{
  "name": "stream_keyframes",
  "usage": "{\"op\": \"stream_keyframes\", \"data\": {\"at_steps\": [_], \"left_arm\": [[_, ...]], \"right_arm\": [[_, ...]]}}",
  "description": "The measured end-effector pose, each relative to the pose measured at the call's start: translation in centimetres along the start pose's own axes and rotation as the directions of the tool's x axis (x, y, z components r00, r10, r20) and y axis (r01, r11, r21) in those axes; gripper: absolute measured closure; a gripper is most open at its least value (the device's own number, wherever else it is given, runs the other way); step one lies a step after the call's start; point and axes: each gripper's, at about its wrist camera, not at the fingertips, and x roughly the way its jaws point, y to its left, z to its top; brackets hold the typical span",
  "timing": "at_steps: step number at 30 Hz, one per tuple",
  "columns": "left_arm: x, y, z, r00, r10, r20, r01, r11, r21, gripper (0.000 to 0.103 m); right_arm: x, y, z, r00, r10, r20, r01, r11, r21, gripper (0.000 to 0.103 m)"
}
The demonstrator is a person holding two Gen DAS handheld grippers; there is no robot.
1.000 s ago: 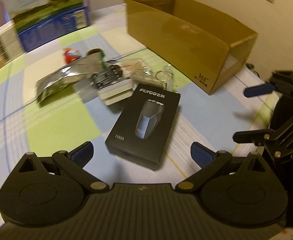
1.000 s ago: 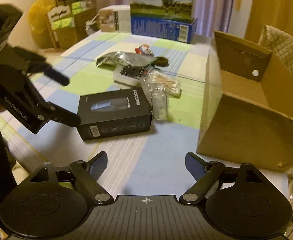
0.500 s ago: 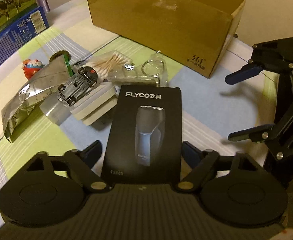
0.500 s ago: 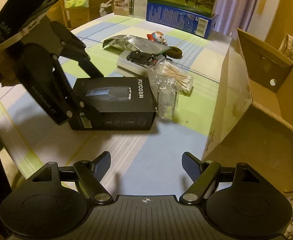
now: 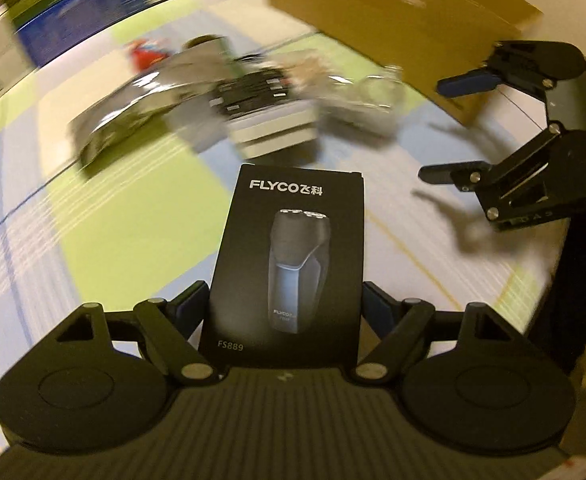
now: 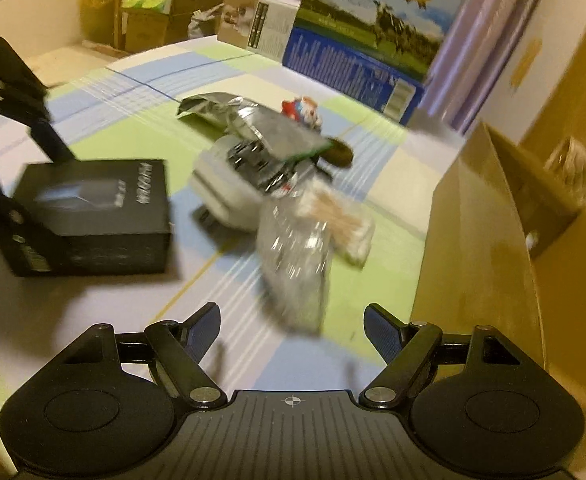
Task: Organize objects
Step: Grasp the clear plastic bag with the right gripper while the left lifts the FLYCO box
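Meanwhile, left fingers clench the shaver box; right fingers released beside the cardboard box.

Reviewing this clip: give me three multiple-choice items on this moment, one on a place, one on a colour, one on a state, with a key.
1. Where is the shaver box?
A. Inside the carton
B. Between the left gripper's fingers
C. Under the foil pouch

2. What colour is the shaver box?
A. Black
B. White
C. Red

3. What is the right gripper's state?
A. Shut on the cotton swabs
B. Shut on the toy car
C. Open, holding nothing

Key: 1 B, the left wrist view shows both fingers flanking the box's sides. 2 A, its printed face is black. 3 C, the right wrist view shows only tablecloth between its spread fingers.
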Motion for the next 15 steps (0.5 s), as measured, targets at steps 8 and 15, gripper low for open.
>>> {"op": "stream_keyframes", "data": {"at_steps": [8,15], "left_arm": [[0.1,0.9,0.4,0.997,0.053,0.053,-0.044,0.986,-0.161,0.019],[0.6,0.5,1.6,0.994,0.074,0.078,-0.062,0.988,-0.144,0.019]], "right_arm": [[3.4,-0.3,1.2,1.000,0.015,-0.009,-0.016,0.998,-0.065,0.056],[3.1,0.0,0.9,1.000,0.007,-0.009,-0.008,0.999,-0.046,0.077]]}}
